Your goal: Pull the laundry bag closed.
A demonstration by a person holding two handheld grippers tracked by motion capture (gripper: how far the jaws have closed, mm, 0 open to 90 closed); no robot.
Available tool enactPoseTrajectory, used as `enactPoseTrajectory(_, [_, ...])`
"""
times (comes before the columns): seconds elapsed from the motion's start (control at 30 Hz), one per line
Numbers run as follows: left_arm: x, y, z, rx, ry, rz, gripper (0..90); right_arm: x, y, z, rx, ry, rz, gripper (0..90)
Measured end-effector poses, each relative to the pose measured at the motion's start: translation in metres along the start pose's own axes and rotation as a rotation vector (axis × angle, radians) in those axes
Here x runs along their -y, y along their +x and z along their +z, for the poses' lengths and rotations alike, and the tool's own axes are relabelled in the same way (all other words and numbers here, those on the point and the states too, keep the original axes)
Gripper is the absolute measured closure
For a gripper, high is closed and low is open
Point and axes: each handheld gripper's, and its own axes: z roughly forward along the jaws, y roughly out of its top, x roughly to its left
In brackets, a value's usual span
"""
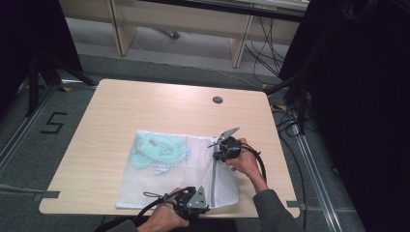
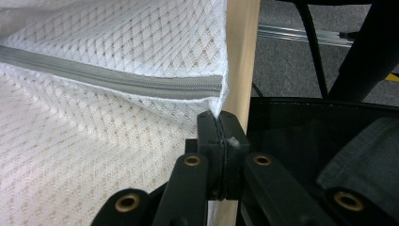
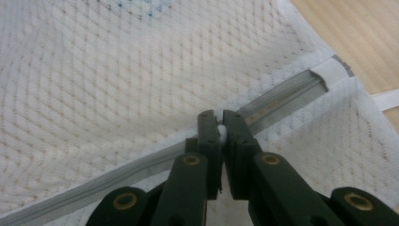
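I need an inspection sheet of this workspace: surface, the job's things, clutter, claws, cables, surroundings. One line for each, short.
Surface: light wooden table, round grommet near far edge.
Job's things: white mesh laundry bag lies flat, grey zipper closed; pale green garment inside.
Clutter: nothing seen.
Claws: left claw shut on the bag's corner at the near table edge; right claw shut on a small white piece at the zipper, seemingly the pull.
Cables: black cable trails from each claw; more lie on the floor at right.
Surroundings: grey floor, wooden furniture legs, dark curtains.
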Motion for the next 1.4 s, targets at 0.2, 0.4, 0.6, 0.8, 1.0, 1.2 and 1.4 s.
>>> enactPoseTrajectory(0.2, [0.0, 0.001, 0.0, 0.008, 0.006, 0.002, 89.1, -0.005, -0.005, 0.003, 0.007, 0.0, 0.009, 86.6])
enactPoseTrajectory(0.4, [0.0, 0.0, 0.0, 0.003, 0.005, 0.006, 89.1, -0.007, -0.005, 0.004, 0.012, -0.002, 0.018, 86.7])
enactPoseTrajectory(0.6, [0.001, 0.001, 0.0, 0.007, 0.005, -0.001, 89.2, -0.01, -0.011, 0.006, 0.031, -0.007, 0.013, 86.7])
enactPoseTrajectory(0.8, [0.002, 0.003, -0.001, -0.002, 0.002, -0.004, 89.2, -0.014, -0.015, 0.01, 0.027, -0.01, 0.006, 86.7])
enactPoseTrajectory(1.0, [0.002, 0.001, 0.0, 0.004, 0.001, -0.009, 89.2, -0.014, -0.02, 0.009, 0.022, -0.026, 0.023, 86.7])
enactPoseTrajectory(1.2, [0.002, 0.001, -0.001, 0.023, -0.017, -0.043, 89.3, -0.019, -0.021, 0.01, 0.041, -0.04, 0.024, 86.7])
enactPoseTrajectory(1.4, [0.003, 0.001, -0.001, 0.027, -0.023, -0.067, 89.2, -0.02, -0.025, 0.012, 0.043, -0.044, 0.015, 86.7])
